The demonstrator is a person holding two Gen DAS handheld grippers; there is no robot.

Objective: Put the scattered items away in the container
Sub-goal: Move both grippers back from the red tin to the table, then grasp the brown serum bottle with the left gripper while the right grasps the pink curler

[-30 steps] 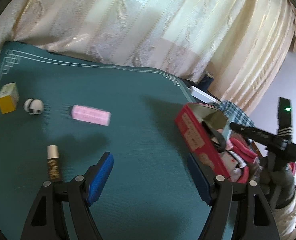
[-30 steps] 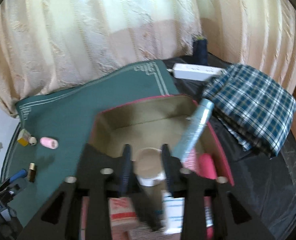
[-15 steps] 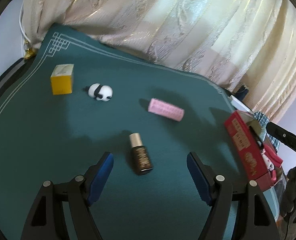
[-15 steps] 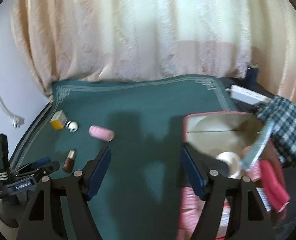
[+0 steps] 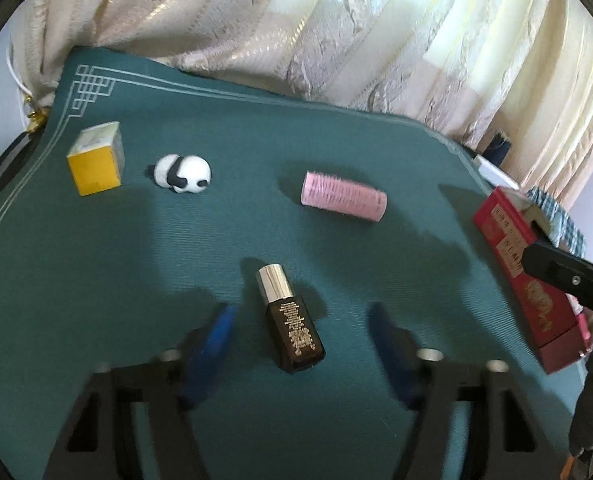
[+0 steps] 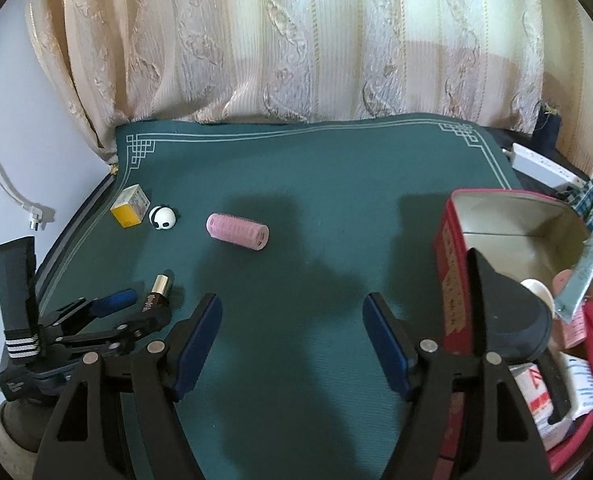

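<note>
Bottle point(image 5: 292, 334): dark, gold cap, gold print unreadable.
Left tongs point(image 5: 302, 338): closing around bottle, not touching.
Right tongs point(image 6: 292, 334): spread, empty.
Red box point(image 6: 454, 280): gold writing, illegible.

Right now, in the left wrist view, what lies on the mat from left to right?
Yellow box → panda → brown bottle → pink roller → red container at the right edge.
</note>
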